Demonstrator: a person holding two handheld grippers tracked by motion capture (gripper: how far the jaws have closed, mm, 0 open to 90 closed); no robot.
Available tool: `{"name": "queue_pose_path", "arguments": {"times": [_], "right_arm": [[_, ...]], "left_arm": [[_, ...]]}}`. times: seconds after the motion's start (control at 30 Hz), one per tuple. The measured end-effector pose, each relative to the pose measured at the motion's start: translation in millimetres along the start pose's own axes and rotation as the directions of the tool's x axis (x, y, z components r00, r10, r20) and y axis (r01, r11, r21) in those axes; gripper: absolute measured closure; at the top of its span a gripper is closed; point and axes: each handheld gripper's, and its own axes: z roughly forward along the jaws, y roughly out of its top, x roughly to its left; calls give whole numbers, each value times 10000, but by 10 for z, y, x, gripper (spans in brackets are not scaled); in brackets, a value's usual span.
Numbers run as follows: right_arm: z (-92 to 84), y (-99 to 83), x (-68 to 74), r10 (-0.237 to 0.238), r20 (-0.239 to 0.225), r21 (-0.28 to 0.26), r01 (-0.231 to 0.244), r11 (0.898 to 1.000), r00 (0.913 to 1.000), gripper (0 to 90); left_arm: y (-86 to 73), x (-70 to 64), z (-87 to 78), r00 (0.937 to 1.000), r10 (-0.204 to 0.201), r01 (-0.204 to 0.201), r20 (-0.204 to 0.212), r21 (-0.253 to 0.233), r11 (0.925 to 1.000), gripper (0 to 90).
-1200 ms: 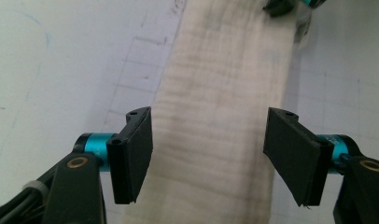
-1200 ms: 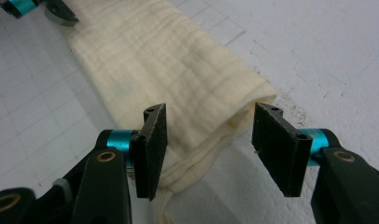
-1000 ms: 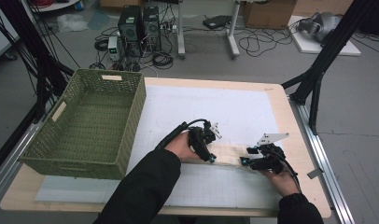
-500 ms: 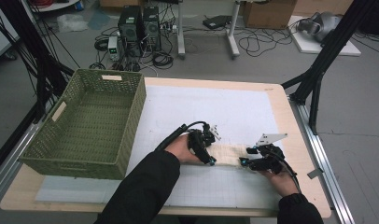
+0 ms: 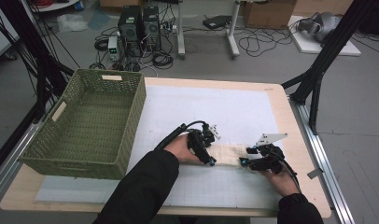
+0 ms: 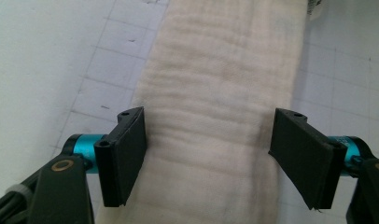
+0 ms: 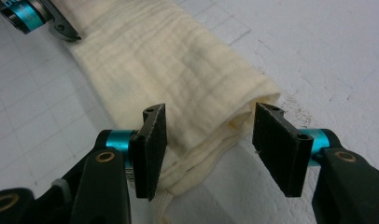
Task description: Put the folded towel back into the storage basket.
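White gridded matting (image 5: pixel 234 112) covers most of a pale wooden table (image 5: pixel 297 121), with cables and computer boxes on the grey floor beyond it. At the far left stands a green woven basket (image 5: pixel 92 123), empty as far as the high view shows.

Near the front middle of the mat lies a cream cloth (image 5: pixel 228 154), folded into a long narrow band with one gripper at each end.

The left gripper (image 6: pixel 211 149) hangs over its end with the jaws wide apart; they have just been opening, and the band runs between them without either pad pressing it. Set free like this, the soft layers could slacken or spring open, and a careless lift-off could catch an edge and drag the fold askew.

The right gripper (image 7: pixel 208 149) straddles the other end, jaws apart, and its stacked edges show between the pads. The left pad (image 7: pixel 150 149) sits over the fabric and the right pad (image 7: pixel 276 149) just off its corner, neither squeezing. A close from here would likely catch only some of the layers, or pinch the corner and pull the stack apart. A loose thread trails below that corner and could snag.
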Motion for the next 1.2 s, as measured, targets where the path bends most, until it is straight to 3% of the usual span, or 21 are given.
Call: {"name": "queue_pose_path", "arguments": {"times": [0.33,0.5,0.83,1.2], "right_arm": [[-1,0,2,-28,-4,5,28,10000,10000,439],[2,-7,-3,49,-31,-9,-49,10000,10000,429],[2,-10,-2,61,-31,-23,-61,10000,10000,421],[1,-9,0,33,6,-12,-33,10000,10000,415]], "left_arm": [[5,-18,9,9998,169,-168,-134,94,9998,268],[-24,-14,8,10000,59,-60,-80,-156,9999,267],[-18,-21,11,10000,-5,5,-45,-115,9999,248],[-5,-65,33,9988,326,-323,-354,88,9994,226]]}}
